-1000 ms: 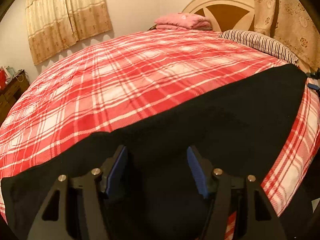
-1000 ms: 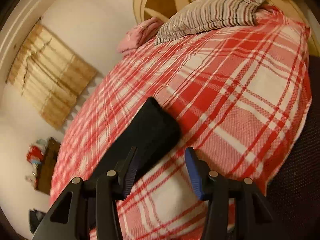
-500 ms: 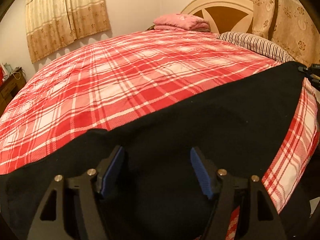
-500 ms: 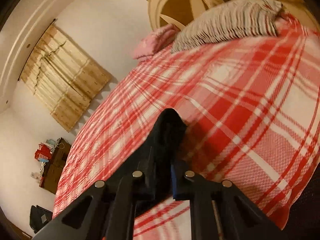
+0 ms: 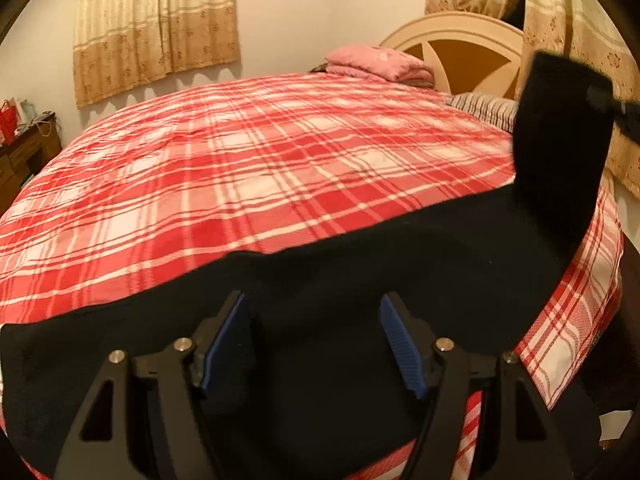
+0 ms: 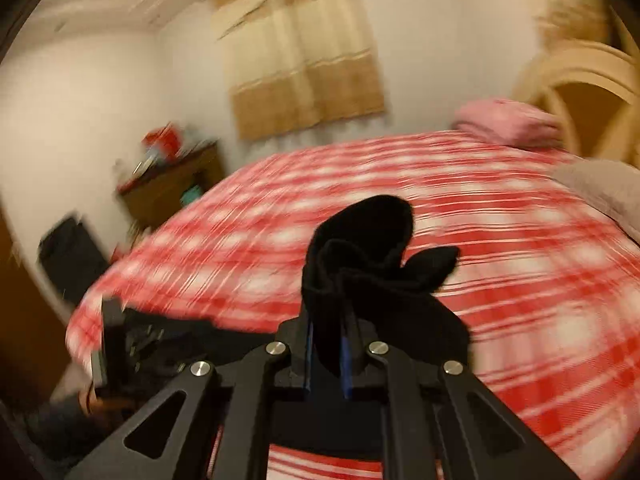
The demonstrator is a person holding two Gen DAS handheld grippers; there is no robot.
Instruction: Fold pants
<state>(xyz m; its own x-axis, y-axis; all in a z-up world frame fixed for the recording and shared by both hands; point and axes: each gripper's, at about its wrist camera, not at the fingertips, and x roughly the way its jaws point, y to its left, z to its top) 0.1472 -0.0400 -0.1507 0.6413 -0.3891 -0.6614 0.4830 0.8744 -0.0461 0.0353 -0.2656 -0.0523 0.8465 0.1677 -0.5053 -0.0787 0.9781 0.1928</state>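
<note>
Right wrist view is showing the right gripper (image 6: 328, 354) pinching the soft, floppy black pants (image 6: 360, 248) at one end, while the left gripper (image 5: 316, 340) is hanging wide open over them.

Bed: red plaid cover (image 5: 248, 168), cream headboard (image 5: 460, 40). Folded pink blanket (image 5: 376, 62), striped pillow (image 5: 486, 106). Beige curtains (image 5: 156, 28); wooden dresser (image 6: 172, 188).

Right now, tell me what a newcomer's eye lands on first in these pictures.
The black pants lie across the near edge of the red plaid bed, one end lifted upright at the right. That end is bunched in the shut right claw, in a blurred view. The left claw is open over the flat part, with a pink bundle far off by the headboard.
</note>
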